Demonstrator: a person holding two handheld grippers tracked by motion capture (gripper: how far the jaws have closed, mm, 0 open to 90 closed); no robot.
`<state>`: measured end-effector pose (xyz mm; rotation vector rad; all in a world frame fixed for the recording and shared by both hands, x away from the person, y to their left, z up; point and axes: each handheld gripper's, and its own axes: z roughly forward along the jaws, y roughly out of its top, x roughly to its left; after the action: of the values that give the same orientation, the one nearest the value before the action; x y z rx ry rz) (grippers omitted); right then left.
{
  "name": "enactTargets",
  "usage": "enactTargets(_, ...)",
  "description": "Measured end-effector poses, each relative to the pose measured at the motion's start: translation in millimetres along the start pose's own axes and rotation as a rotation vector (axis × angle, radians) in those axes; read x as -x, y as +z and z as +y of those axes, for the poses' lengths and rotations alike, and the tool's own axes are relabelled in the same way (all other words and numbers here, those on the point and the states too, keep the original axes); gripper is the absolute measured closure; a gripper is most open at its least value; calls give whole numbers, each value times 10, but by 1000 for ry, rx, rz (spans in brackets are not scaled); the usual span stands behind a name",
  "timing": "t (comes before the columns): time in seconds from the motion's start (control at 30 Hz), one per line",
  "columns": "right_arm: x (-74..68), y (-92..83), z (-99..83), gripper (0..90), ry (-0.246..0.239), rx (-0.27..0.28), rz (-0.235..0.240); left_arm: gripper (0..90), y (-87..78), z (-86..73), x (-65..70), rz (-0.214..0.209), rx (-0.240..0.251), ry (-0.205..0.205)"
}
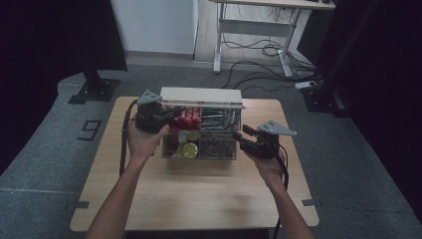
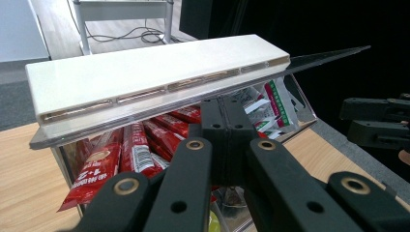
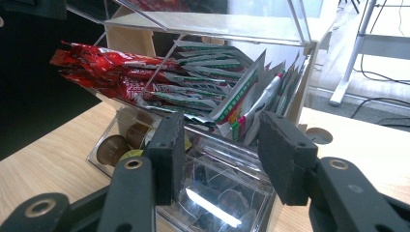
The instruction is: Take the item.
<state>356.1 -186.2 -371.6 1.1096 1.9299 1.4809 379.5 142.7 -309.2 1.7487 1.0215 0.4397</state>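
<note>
Red sachets (image 3: 111,72) read "Nescafé", probably; one (image 2: 96,169) shows "1+2".

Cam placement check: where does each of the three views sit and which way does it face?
High view: above the person's side, looking forward and down at the table; both forearms, left tool, right tool.
Left gripper view: rides the left tool, jaws together, facing the organizer's raised lid.
Right gripper view: rides the right tool, jaws apart, facing the clear organizer.
Shared: red sachets in both gripper views.
</note>
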Motion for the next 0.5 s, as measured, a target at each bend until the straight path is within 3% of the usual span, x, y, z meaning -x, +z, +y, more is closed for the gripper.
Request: enactTargets(0.5,-8,124,66,516,0,0,-3,900,1,10,0,1,-1,2)
